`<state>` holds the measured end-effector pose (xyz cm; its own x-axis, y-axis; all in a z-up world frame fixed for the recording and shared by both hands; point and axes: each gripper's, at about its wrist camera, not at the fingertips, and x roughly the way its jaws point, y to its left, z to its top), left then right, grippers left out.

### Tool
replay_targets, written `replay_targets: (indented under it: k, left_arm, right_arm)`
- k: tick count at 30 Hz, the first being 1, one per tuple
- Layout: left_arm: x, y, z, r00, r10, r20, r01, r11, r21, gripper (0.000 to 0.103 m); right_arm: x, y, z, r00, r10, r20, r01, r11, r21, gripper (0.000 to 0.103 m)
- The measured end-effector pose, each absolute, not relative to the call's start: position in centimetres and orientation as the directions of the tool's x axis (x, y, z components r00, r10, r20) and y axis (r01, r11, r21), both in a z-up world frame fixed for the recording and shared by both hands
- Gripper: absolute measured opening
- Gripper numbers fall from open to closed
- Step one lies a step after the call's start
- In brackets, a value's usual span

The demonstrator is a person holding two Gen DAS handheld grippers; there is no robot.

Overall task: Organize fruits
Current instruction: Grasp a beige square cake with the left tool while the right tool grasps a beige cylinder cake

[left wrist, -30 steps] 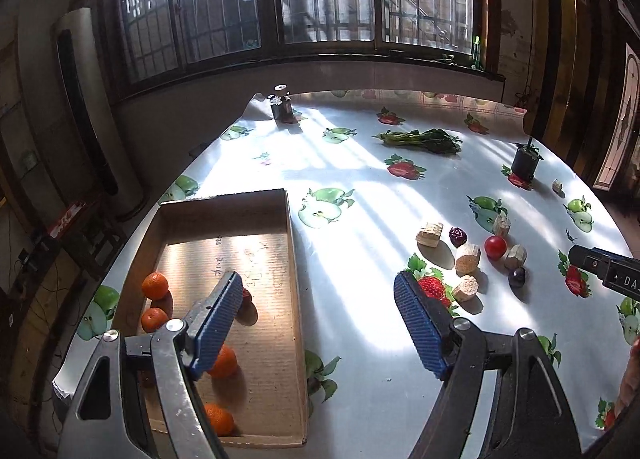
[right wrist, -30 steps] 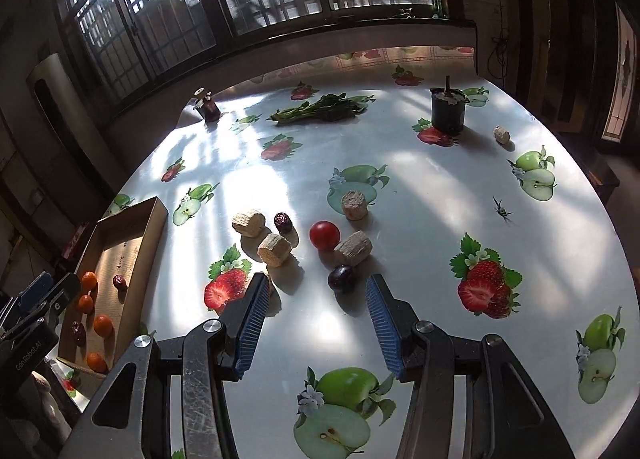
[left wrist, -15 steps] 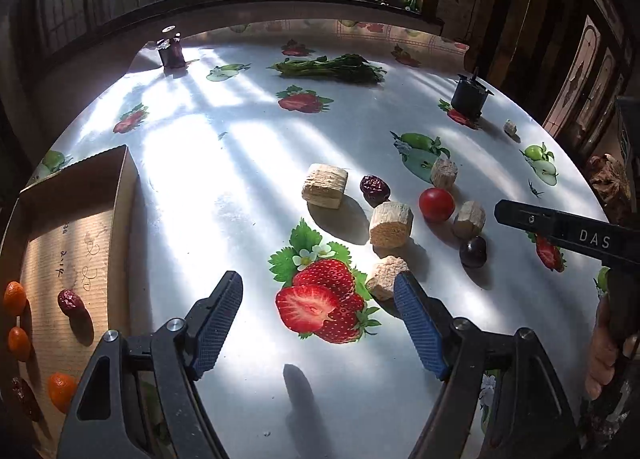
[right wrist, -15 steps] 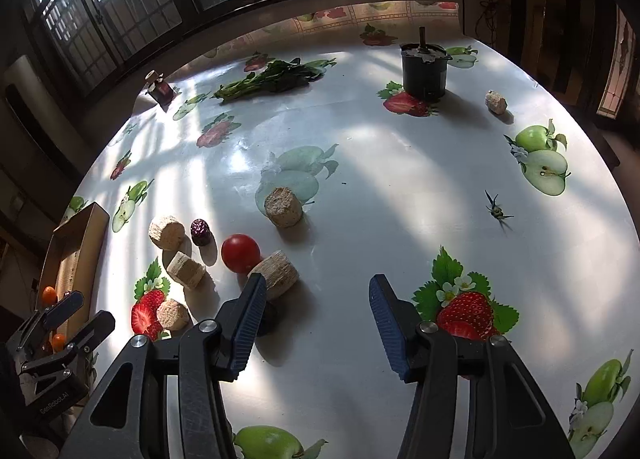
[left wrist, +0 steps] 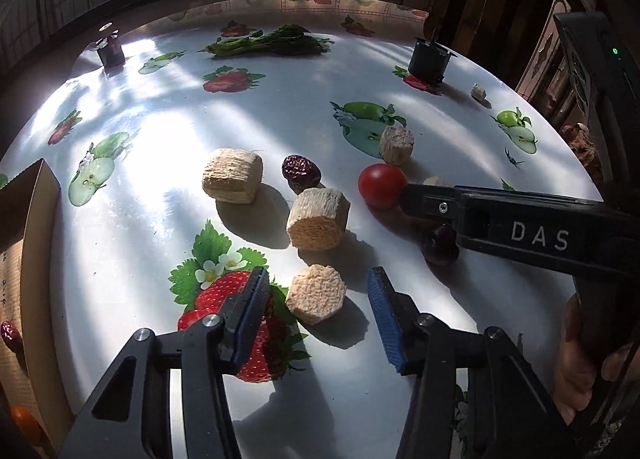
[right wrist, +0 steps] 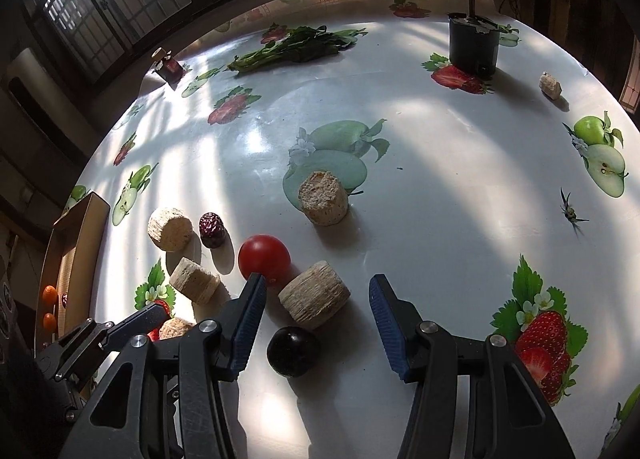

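right wrist view: my right tool [right wrist: 314, 305], open and empty, straddles a beige block [right wrist: 314, 301]; closing risks nudging the dark plum [right wrist: 293, 351] away. left tool [left wrist: 316, 301] closing, empty.

White glossy tablecloth [right wrist: 420, 163] printed with strawberries, green apples. Beside my blue-padded fingers [right wrist: 250, 323]: round red tomato [right wrist: 264, 261], dark purple plum [right wrist: 293, 351], beige ridged chunks [right wrist: 314, 301].

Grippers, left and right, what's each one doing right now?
Left gripper: closing around a tan chunk, not gripping.
Right gripper: open, holding nothing.
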<state>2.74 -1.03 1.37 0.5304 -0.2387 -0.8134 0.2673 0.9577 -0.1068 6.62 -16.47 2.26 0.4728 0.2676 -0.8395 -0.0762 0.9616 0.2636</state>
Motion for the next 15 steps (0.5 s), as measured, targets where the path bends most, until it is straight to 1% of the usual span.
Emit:
replay_targets:
  k: [2, 4, 5, 6, 10, 15]
  left_arm:
    - [2.6, -1.2, 1.3, 0.544, -0.219, -0.81, 0.268, 0.96, -0.08, 0.028]
    - [2.4, -1.2, 1.3, 0.55, -0.22, -0.805, 0.27, 0.96, -0.078, 0.028]
    - [2.2, -1.1, 1.4, 0.551, -0.222, -0.804, 0.268, 0.96, -0.082, 0.028]
    - [2.2, -1.0, 1.4, 0.55, -0.223, -0.805, 0.264, 0.961, -0.086, 0.028]
    - [1.2, -0.1, 2.1, 0.554, -0.232, -0.8, 0.247, 0.963, -0.109, 0.028]
    - [-1.3, 1.8, 5.3, 0.599, -0.243, -0.763, 0.23, 0.965, -0.127, 0.028]
  right_arm:
    - [6.5, -16.4, 2.2, 0.477, 0.264, -0.839, -0.076, 0.963, 0.259, 0.057]
    - [6.3, -16.2, 2.2, 0.479, 0.265, -0.837, -0.08, 0.963, 0.258, 0.052]
    - [6.2, -16.1, 2.2, 0.476, 0.268, -0.838, -0.083, 0.962, 0.261, 0.042]
    - [6.1, -15.9, 2.2, 0.475, 0.262, -0.84, -0.085, 0.964, 0.253, 0.039]
    - [5.3, -15.7, 2.8, 0.488, 0.261, -0.833, -0.09, 0.964, 0.249, 0.038]
    - [3.4, -15.1, 5.5, 0.524, 0.279, -0.804, -0.118, 0.959, 0.256, 0.039]
